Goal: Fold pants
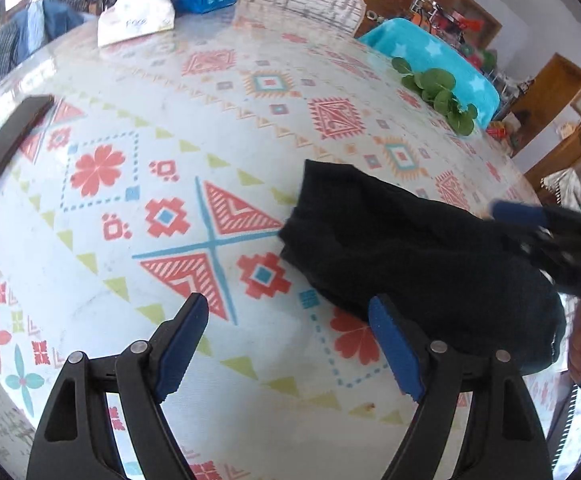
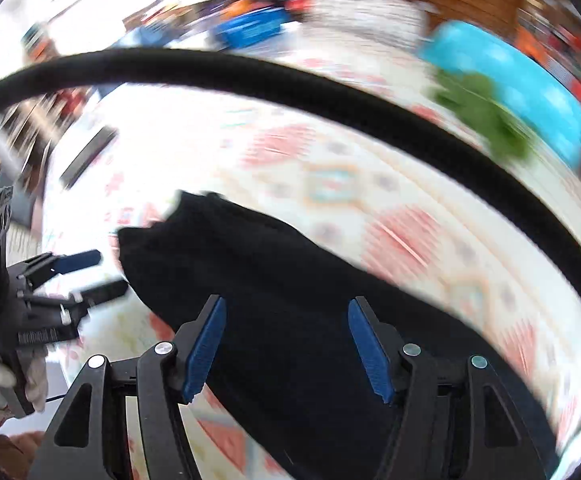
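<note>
On the table (image 1: 218,92): black pants (image 1: 402,248), folded, at three o'clock
Left gripper (image 1: 286,344): jaws apart, empty
Right gripper (image 2: 286,344): over the pants, jaws spread, gripping nothing

Pants (image 1: 410,248): black, soft knit, folded into a long narrow bundle lying flat on the patterned cloth. Ahead and right of the left gripper (image 1: 290,344), whose right pad overlaps their near edge. Directly beneath and ahead of the right gripper (image 2: 286,344); far end slightly rumpled
</note>
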Tool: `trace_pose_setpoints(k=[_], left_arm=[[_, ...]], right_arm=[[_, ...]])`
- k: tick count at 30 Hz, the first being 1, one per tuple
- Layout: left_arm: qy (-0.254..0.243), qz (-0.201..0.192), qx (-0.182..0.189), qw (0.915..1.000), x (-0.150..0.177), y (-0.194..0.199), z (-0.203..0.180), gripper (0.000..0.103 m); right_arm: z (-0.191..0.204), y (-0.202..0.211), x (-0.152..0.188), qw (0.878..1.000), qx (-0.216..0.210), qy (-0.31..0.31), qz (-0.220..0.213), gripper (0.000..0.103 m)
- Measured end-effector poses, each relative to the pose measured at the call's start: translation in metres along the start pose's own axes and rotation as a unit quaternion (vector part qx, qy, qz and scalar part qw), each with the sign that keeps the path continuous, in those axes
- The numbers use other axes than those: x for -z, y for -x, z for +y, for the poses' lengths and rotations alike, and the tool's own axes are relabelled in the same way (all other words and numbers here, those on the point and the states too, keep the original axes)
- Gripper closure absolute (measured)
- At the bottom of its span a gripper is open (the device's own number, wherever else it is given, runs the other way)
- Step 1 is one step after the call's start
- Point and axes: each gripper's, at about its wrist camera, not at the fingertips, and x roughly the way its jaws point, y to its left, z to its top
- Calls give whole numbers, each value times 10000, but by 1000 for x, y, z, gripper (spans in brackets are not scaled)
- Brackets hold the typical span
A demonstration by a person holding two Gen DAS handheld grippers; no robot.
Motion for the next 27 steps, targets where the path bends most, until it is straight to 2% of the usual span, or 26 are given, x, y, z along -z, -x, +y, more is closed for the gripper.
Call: trace_pose_setpoints(k=[3,7,9,13,18,19,20,21,22,23,27], left_arm=[[164,42,146,9997,-1,-4,14,21],[239,55,276,9993,-3,-5,29,21],[260,68,337,9991,-4,-5,34,21],[271,53,449,9986,-10,-7,41,21],[217,89,582,9980,-17,-12,44,21],[187,90,614,9979,-19,-13,43,21],[170,91,642,9978,-20,-14,42,21],[162,95,673,9976,-23,-16,41,21],[158,98,714,9973,-25,-18,41,21],[151,104,763,9969,-27,-20,40,21],[83,109,970,9952,-35,-28,33,21]], right_arm=[[21,-40,-42,9981,-232,453,333,35],[39,-82,-72,9946,-418,703,644,35],[44,-103,-79,9920,-531,797,822,35],[55,-131,-89,9887,-464,996,1024,35],[69,-142,-97,9878,-312,1197,942,31],[76,-143,-94,9863,-218,1338,946,33],[83,-142,-91,9846,-134,1476,930,46],[90,-143,-91,9839,-148,1516,938,53],[92,-142,-90,9838,-174,1495,977,67],[93,-141,-89,9839,-184,1470,999,76],[72,-130,-90,9887,-437,1054,967,82]])
